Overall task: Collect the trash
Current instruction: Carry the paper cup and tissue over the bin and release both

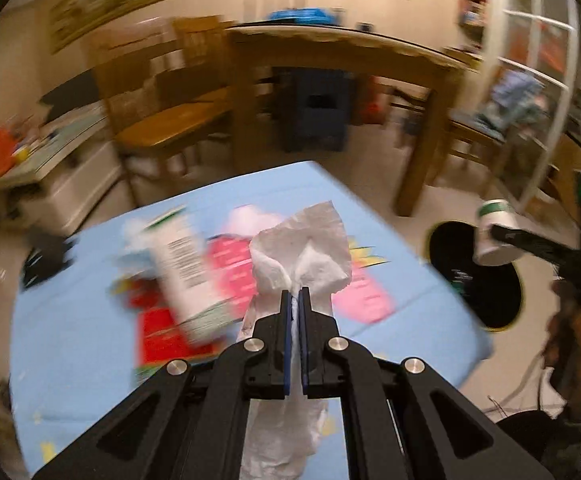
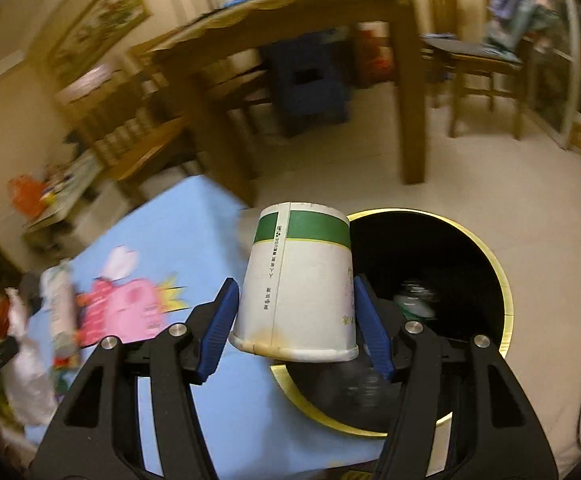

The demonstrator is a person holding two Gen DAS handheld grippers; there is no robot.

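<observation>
A dining room with a wooden dining table (image 1: 342,46) and chairs lies behind a low table (image 1: 90,344) under a light blue cloth. The left gripper (image 1: 295,296) has its jaws pressed together on a crumpled white tissue (image 1: 304,254), held above the table's middle. The right gripper (image 2: 296,312) pinches a white paper cup (image 2: 296,284) with a green band, mouth toward the camera, beside the table's right edge, over a black gold-rimmed trash bin (image 2: 450,264). A carton (image 1: 182,268) and pink wrappers (image 1: 230,264) lie on the cloth.
</observation>
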